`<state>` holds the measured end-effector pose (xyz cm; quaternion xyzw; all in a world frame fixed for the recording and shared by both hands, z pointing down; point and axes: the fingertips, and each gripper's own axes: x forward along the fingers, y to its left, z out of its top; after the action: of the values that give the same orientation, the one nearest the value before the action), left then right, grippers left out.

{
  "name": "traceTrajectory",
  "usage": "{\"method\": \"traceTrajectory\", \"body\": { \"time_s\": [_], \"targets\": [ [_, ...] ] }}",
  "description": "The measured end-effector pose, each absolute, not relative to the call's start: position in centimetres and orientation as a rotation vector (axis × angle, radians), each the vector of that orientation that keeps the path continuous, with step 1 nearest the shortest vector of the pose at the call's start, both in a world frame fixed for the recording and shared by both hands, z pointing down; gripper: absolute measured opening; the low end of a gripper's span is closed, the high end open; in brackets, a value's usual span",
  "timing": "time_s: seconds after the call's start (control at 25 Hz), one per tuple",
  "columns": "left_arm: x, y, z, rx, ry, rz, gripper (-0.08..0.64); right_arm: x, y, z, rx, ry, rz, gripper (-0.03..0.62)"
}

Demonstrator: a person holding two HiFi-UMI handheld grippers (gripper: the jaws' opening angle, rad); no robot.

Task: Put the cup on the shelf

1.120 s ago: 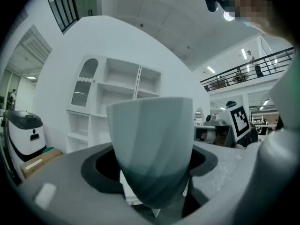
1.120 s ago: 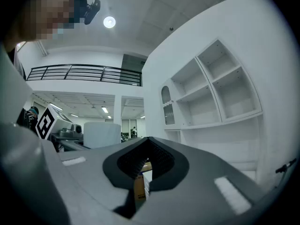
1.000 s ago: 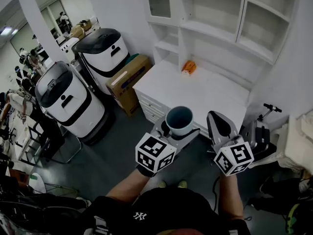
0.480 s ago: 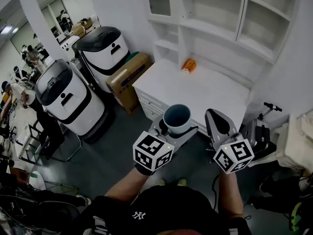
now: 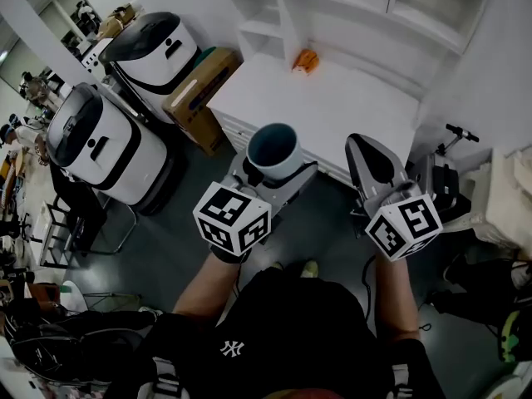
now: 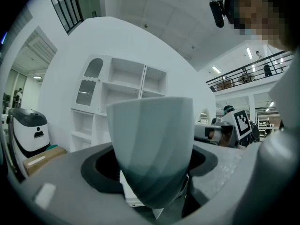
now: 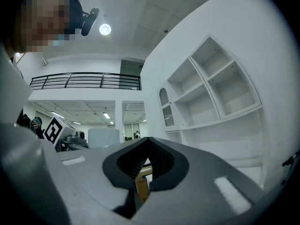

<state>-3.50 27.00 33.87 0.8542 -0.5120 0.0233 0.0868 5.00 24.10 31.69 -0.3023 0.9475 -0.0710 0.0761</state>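
Left claw [image 5: 272,169] held ahead, clamped on upright pale grey-blue cup [image 5: 273,146]; right claw [image 5: 363,148] alongside, jaws together, empty.

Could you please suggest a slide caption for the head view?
Left hand-held gripper holds the cup upright before the white shelf unit; right hand-held gripper shut, empty.

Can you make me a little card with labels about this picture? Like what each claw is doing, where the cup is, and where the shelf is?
cup: blue-grey, dark inside, upright, held up in the air
left claw: shut on the cup
right claw: shut, holding nothing
shelf: white, ahead of both claws
counter: white, below the shelf
orange thing: small, sitting at the back of the counter
job so far: cup not yet on the shelf
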Motion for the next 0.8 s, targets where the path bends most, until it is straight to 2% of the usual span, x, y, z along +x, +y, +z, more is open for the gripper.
{"method": "traceTrajectory", "body": {
  "time_s": [0.8],
  "targets": [
    [-4.2,17.7,35.3,2.567,-1.457,0.061,0.382,3.8,15.3,33.9,-0.974,2.834,-0.261,0.014]
  ]
}}
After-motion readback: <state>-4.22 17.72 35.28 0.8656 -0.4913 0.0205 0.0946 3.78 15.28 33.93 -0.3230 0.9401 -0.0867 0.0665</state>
